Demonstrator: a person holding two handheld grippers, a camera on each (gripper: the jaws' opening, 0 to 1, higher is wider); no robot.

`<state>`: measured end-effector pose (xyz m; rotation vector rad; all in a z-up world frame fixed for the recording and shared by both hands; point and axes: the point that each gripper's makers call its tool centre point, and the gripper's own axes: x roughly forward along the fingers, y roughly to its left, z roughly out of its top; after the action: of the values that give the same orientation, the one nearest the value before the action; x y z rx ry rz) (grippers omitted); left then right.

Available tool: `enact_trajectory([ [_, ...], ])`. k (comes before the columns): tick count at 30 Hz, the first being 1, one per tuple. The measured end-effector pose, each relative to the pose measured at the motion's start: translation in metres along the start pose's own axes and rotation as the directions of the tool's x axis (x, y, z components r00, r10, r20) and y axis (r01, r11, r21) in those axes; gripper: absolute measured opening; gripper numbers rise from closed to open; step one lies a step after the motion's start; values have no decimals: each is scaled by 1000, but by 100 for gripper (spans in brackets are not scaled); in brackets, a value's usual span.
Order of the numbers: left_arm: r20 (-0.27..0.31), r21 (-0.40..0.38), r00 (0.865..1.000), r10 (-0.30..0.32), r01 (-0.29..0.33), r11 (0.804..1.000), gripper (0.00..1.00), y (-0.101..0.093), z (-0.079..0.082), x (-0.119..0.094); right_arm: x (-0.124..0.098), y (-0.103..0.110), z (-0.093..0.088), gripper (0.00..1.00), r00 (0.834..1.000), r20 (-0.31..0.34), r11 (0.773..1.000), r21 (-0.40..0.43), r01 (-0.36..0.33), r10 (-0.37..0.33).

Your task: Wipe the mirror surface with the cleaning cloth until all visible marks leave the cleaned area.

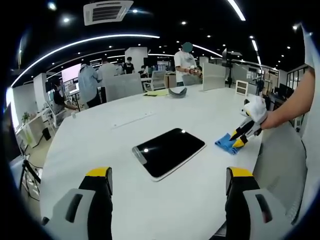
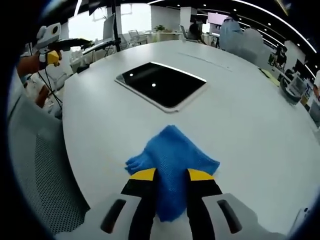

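My right gripper (image 2: 171, 175) pinches the blue cleaning cloth (image 2: 172, 155) on the white table (image 2: 240, 130); my left gripper (image 1: 170, 180) hangs wide, empty. Beyond lies the mirror (image 2: 162, 84), flat. I should lift cleanly, then drag flat across it.

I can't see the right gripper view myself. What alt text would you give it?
The right tool grips a blue cleaning cloth on a large white table, near its edge. Beyond the cloth lies a dark rectangular mirror, flat on the table and reflecting ceiling lights. The left tool is held up at the far left.
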<state>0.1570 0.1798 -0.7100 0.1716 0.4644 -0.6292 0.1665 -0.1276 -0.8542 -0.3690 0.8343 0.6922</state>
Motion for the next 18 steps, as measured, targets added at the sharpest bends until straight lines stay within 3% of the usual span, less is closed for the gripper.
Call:
enact_trajectory([
  [18, 2, 1, 1000, 10, -10, 1000, 93, 2, -1, -2, 1, -7, 1, 6, 999, -6, 999, -7, 39, -39],
])
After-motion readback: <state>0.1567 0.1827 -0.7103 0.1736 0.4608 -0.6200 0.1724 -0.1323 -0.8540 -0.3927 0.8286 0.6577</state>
